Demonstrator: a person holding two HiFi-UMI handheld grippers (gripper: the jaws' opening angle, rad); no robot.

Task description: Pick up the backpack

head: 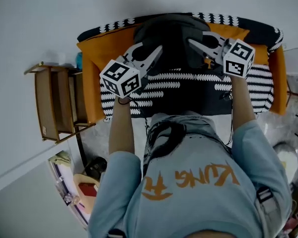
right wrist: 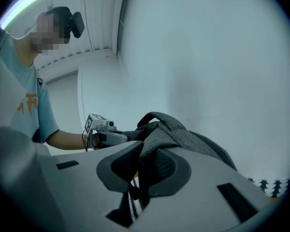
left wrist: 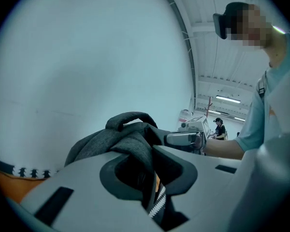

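A dark grey backpack (head: 171, 33) hangs between my two grippers, above the patterned couch. My left gripper (head: 156, 51) is shut on a fold of its grey fabric on the left side. In the left gripper view the cloth (left wrist: 128, 134) is pinched between the jaws of that gripper (left wrist: 150, 173), and the carry handle arches above. My right gripper (head: 193, 43) is shut on the backpack's right side. In the right gripper view the same fabric (right wrist: 183, 134) runs down between the jaws of the right gripper (right wrist: 140, 170). Each gripper shows in the other's view.
An orange couch with a black-and-white patterned cover (head: 248, 83) lies under the backpack, against a pale wall. A wooden side rack (head: 52, 103) stands to the couch's left. Loose items (head: 74, 182) lie on the floor at the lower left.
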